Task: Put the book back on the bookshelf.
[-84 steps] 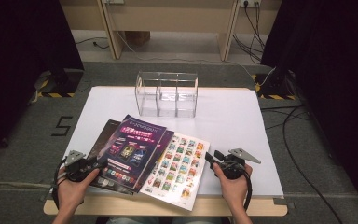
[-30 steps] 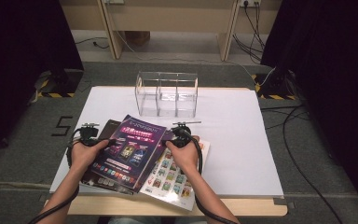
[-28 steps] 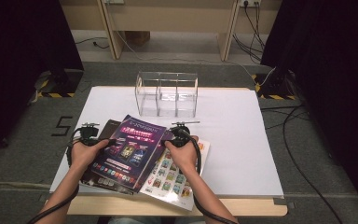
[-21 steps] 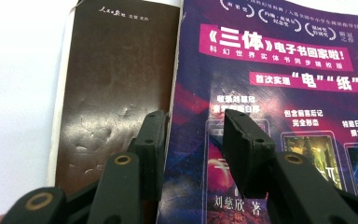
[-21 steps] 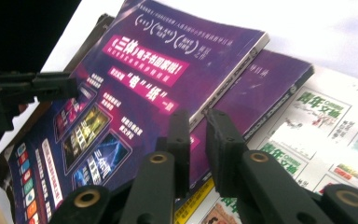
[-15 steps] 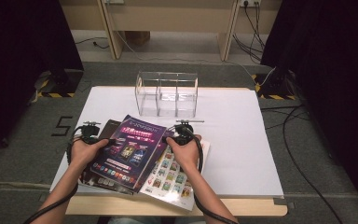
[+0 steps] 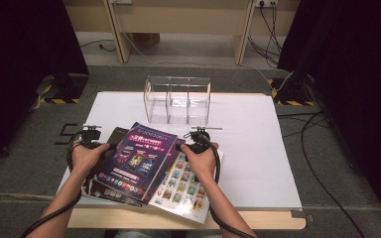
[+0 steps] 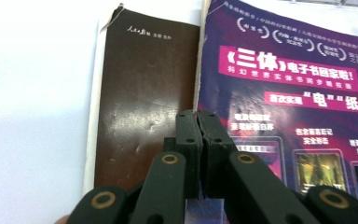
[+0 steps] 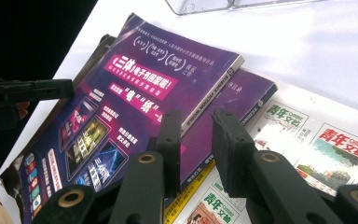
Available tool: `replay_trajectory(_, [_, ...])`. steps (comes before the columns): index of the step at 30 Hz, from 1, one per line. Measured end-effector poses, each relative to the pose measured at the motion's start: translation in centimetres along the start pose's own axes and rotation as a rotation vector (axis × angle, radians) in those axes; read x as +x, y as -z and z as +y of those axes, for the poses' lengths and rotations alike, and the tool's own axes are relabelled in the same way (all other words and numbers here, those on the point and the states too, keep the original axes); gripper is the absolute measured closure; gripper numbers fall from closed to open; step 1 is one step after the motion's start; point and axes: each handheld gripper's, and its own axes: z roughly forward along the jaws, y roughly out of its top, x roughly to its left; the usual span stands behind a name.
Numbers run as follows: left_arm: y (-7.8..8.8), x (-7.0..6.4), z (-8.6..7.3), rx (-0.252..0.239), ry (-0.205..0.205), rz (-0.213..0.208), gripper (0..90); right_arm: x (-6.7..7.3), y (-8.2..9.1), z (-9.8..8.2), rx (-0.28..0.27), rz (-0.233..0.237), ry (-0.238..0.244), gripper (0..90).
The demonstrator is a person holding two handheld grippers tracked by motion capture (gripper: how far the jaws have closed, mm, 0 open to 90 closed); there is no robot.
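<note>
White surface (image 7: 258, 148), wide and mostly bare. At its far middle stands a clear acrylic organiser (image 7: 177, 99), upright, with several compartments, well apart from both hands.

Near edge, left of centre: a fanned stack of magazines. The top purple magazine (image 7: 141, 161) lies flat and tilted. Beneath it sits a second purple issue (image 9: 223, 105), its spine edge showing on the right. A dark brown magazine (image 8: 140, 98) pokes out on the left, and a white sheet of small coloured cover pictures (image 7: 181, 191) spreads out lower right, reaching the near edge of the surface.

Left gripper (image 7: 110, 147) is at the left edge of the top purple magazine. In the left gripper view, its jaws have just been closing and now stand pressed together at the seam between the brown cover and the purple one. I cannot tell whether a cover edge is pinched between them.

Right gripper (image 7: 181, 147) is at the right edge of the stack. Its jaws have just been opening and stand narrowly apart, straddling the spines of the purple magazines. The pads do not press.
</note>
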Motion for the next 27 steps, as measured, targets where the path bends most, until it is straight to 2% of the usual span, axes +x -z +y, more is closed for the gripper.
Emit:
replay_trajectory(2, [-0.1,0.0,0.5,-0.019,-0.009,0.063,90.0,-0.2,0.1,0.1,-0.002,-0.005,-0.007,73.3])
replay_trajectory(3, [-0.1,0.0,0.5,-0.019,-0.009,0.063,90.0,-0.2,0.1,0.1,-0.002,-0.005,-0.007,73.3])
replay_trajectory(4, [-0.1,-0.1,0.6,-0.02,-0.02,0.086,90.0,-0.2,0.2,0.0,-0.001,-0.006,-0.011,73.2])
replay_trajectory(5, [-0.2,-0.3,0.8,0.003,-0.047,0.106,90.0,-0.3,0.2,0.0,-0.002,-0.006,-0.012,73.2])
replay_trajectory(7, [-0.6,-0.8,0.8,0.051,-0.067,0.099,90.0,-0.5,0.3,-0.1,-0.001,-0.007,-0.015,73.2])
replay_trajectory(8, [-0.9,-1.0,0.9,0.073,-0.096,0.113,90.0,-0.7,0.4,-0.1,-0.004,-0.009,-0.014,73.0])
replay_trajectory(9, [-0.9,-1.0,0.9,0.073,-0.096,0.113,90.0,-0.7,0.4,-0.1,-0.004,-0.009,-0.014,73.0])
replay_trajectory(10, [-1.0,-1.1,0.9,0.076,-0.125,0.119,90.0,-0.9,0.4,-0.1,-0.004,-0.009,-0.024,73.0])
replay_trajectory(11, [-1.0,-1.1,0.9,0.076,-0.125,0.119,90.0,-0.9,0.4,-0.1,-0.004,-0.009,-0.024,73.0])
replay_trajectory(12, [-1.0,-1.5,0.9,0.085,-0.177,0.129,90.0,-1.0,0.5,-0.2,-0.006,-0.01,-0.016,73.0])
replay_trajectory(13, [-1.0,-1.8,0.9,0.091,-0.195,0.129,90.0,-1.1,0.5,-0.2,-0.005,-0.011,-0.021,73.0])
replay_trajectory(14, [-1.0,-1.8,0.9,0.091,-0.195,0.129,90.0,-1.1,0.5,-0.2,-0.005,-0.011,-0.021,73.0])
replay_trajectory(17, [-1.1,-2.9,0.9,0.109,-0.251,0.119,90.0,-1.5,0.5,-0.2,-0.006,-0.019,-0.026,72.8])
replay_trajectory(18, [-1.1,-3.3,0.9,0.115,-0.279,0.128,90.0,-1.7,0.6,-0.3,-0.014,-0.024,-0.029,72.4])
replay_trajectory(19, [-1.1,-4.1,0.9,0.12,-0.334,0.149,90.0,-1.8,0.7,-0.3,-0.013,-0.029,-0.037,72.1])
replay_trajectory(23, [-1.1,-5.0,0.6,0.124,-0.375,0.155,90.0,-2.1,0.9,-0.3,-0.018,-0.044,-0.047,70.9])
replay_trajectory(24, [-1.2,-5.6,0.4,0.128,-0.307,-0.009,90.0,-2.3,1.0,-0.3,-0.023,-0.041,-0.06,69.6])
replay_trajectory(25, [-1.2,-5.6,0.4,0.128,-0.307,-0.009,90.0,-2.3,1.0,-0.3,-0.023,-0.041,-0.06,69.6])
replay_trajectory(26, [-1.5,-6.1,0.2,0.142,-0.276,-0.08,90.0,-2.3,1.1,-0.2,-0.026,-0.042,-0.064,69.1])
replay_trajectory(27, [-1.8,-7.4,-0.1,0.136,-0.379,0.042,90.0,-2.4,1.1,-0.2,-0.026,-0.041,-0.065,68.6])
